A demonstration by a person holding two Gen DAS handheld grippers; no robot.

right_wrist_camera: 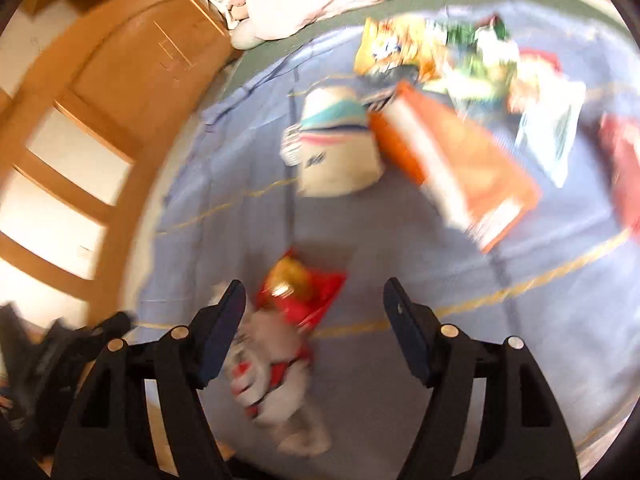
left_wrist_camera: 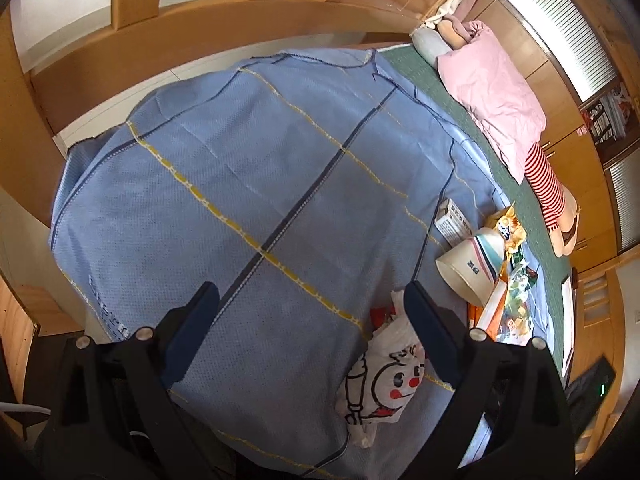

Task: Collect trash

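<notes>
A white plastic bag (left_wrist_camera: 384, 380) with a cartoon figure lies on the blue checked blanket (left_wrist_camera: 240, 160). It sits between the fingers of my left gripper (left_wrist_camera: 311, 288), close to the right finger, and the jaws stand wide open. In the blurred right wrist view the same bag (right_wrist_camera: 272, 376) has a red snack wrapper (right_wrist_camera: 316, 300) poking from its mouth. My right gripper (right_wrist_camera: 315, 284) hangs open above both, with its pads clear of them. Further off lie a paper cup (left_wrist_camera: 472, 264) (right_wrist_camera: 340, 148), an orange packet (right_wrist_camera: 460, 164), a small carton (left_wrist_camera: 452, 220) and several crumpled wrappers (right_wrist_camera: 440, 48).
A pink pillow (left_wrist_camera: 492, 96) and a plush doll with red striped legs (left_wrist_camera: 548, 184) lie on the green mat (left_wrist_camera: 440, 84) beyond the blanket. The wooden bed frame (left_wrist_camera: 240, 24) curves round the far side. Wooden cupboards (left_wrist_camera: 560, 80) stand on the right.
</notes>
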